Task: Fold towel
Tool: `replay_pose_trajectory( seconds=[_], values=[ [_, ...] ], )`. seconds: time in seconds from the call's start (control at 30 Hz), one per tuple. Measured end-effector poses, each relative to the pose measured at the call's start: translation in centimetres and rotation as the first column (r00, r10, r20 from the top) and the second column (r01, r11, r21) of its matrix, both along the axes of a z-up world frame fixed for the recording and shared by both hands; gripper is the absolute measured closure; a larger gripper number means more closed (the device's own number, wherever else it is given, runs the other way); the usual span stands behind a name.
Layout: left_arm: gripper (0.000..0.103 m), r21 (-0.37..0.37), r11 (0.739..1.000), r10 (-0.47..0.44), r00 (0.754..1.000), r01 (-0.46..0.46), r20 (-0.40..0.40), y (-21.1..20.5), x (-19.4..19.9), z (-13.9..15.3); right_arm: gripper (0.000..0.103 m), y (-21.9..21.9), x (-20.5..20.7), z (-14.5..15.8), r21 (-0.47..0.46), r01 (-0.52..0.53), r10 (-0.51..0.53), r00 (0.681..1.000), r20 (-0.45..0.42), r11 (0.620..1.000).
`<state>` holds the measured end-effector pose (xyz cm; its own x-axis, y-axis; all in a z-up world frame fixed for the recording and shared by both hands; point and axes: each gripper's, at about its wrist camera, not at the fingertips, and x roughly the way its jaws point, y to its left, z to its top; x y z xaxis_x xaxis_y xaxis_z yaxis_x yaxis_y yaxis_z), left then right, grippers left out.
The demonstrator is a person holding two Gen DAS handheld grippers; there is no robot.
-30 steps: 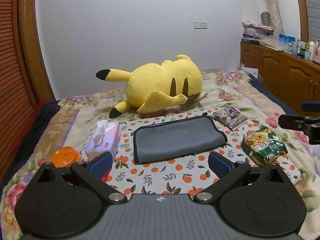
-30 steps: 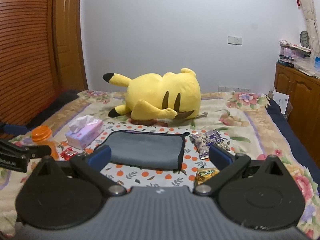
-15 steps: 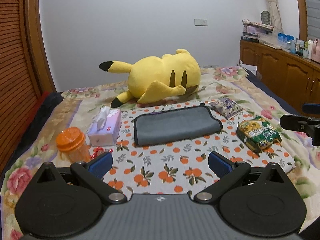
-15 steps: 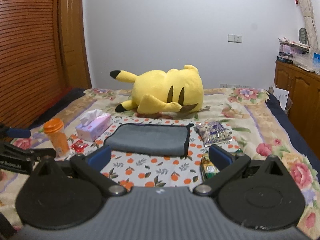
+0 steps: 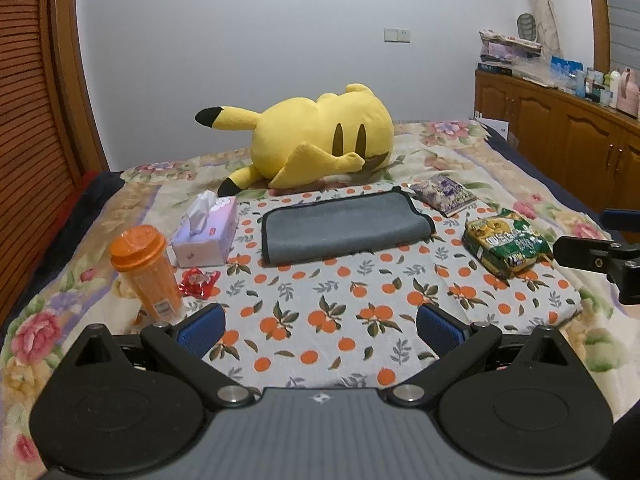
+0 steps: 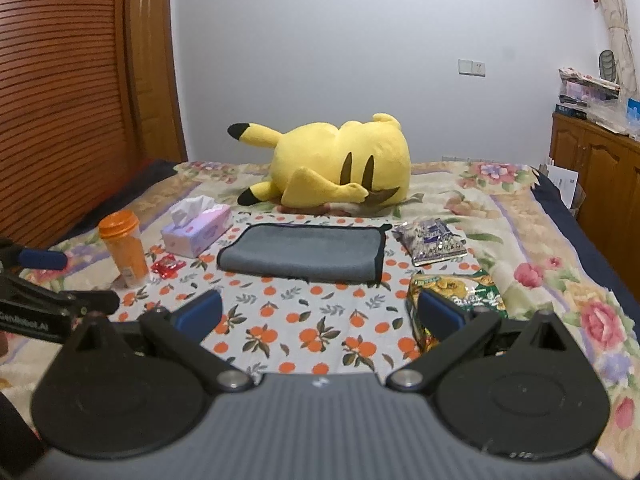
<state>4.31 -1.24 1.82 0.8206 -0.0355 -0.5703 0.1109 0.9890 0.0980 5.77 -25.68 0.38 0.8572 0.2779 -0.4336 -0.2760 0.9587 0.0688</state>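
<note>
Grey towel [image 5: 344,226] lay folded on the orange-print cloth [image 5: 340,320] spread over the bed [image 5: 500,176], far half of the cloth, just in front of the yellow plush toy [image 5: 320,140]. Nothing touched it.

Left tongs [image 5: 320,326] stood wide apart, empty, hovering over the near edge of the cloth, well short of the towel. Right tongs [image 6: 320,312] also wide and empty, likewise short of the towel; their right finger overlapped the green snack bag [image 6: 460,292] in the right wrist view, contact not clear.

Left of the towel: tissue box [image 5: 208,232], orange cup [image 5: 146,270] upright, red wrapper [image 5: 198,280]. Right of it: purple packet [image 5: 444,194], beyond the green bag.
</note>
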Motion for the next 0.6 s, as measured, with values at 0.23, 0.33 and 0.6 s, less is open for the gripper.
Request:
replay_pose_trajectory(
  seconds=[0.23, 0.33, 0.6],
  values=[
    [0.000, -0.010, 1.000, 0.003, 1.000, -0.003, -0.018, -0.1, -0.9, -1.2, 0.000, 0.5, -0.9, -0.7, 0.001, -0.004, 0.004, 1.000, -0.013, 1.000],
    [0.000, -0.019, 1.000, 0.010, 1.000, -0.011, -0.030, 0.1, -1.1, -1.8, 0.000, 0.6, -1.1, -1.2, 0.006, -0.004, 0.004, 1.000, -0.021, 1.000],
    [0.000, -0.023, 0.999, 0.027, 0.997, -0.029, -0.077, 0.5, -1.6, -4.1, 0.000, 1.2, -1.5, -2.5, 0.015, 0.000, 0.000, 0.999, -0.048, 1.000]
  ],
)
